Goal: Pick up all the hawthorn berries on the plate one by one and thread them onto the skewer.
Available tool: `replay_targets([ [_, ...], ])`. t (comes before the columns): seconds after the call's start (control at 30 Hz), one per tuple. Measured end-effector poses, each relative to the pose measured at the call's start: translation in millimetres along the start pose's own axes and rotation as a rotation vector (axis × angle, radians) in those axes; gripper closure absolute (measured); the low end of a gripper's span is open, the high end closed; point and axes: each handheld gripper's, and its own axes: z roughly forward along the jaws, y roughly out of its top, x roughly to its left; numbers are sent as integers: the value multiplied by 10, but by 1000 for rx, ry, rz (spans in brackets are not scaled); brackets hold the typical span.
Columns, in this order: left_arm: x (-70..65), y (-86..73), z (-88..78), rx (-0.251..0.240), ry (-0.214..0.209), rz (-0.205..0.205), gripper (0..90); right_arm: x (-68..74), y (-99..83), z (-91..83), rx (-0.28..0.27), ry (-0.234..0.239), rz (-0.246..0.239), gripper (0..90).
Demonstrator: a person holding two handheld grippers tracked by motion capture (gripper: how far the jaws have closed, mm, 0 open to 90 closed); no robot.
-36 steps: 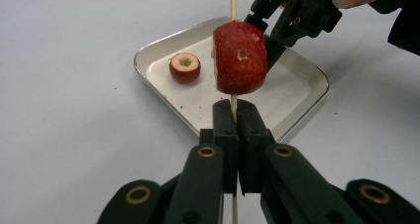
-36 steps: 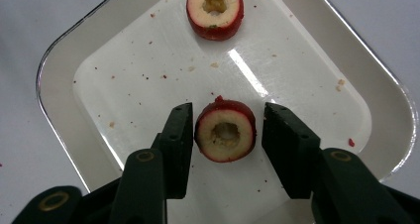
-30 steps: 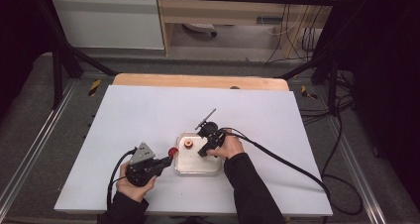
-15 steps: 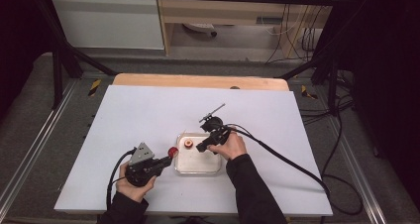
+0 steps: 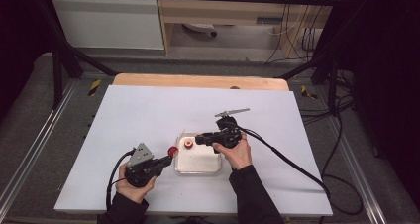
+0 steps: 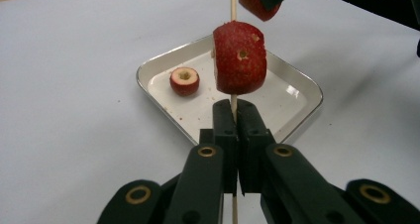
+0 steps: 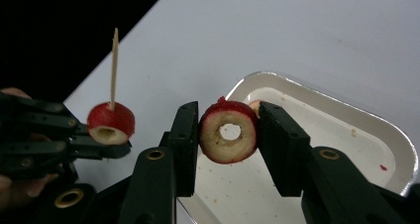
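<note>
Left tool (image 6: 233, 116): jaws fully closed on a thin wooden skewer (image 6: 233, 6); the skewer's lower end is cut off at the frame edge.
Skewered fruit (image 6: 239, 58): red cored piece just above the left tool's jaws.
Right tool (image 7: 229, 135): jaws partly open, clamping a cored fruit ring (image 7: 228, 132), held above the tray.
Tray (image 6: 303, 87): metal, beyond the left tool on the white tabletop (image 5: 148, 110); holds one fruit half (image 6: 184, 81) and crumbs.
Hidden: the tray's near corner, behind the left tool.
</note>
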Motion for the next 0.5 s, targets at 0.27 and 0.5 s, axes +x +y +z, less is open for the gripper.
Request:
replay_targets([
  [0.27, -19, 6, -15, -15, 4, -2, 884, -36, -166, -71, -200, 76, 112, 616],
  [0.5, -61, 15, -21, -30, 9, -17, 884, -11, -280, -88, -390, 131, 182, 616],
])
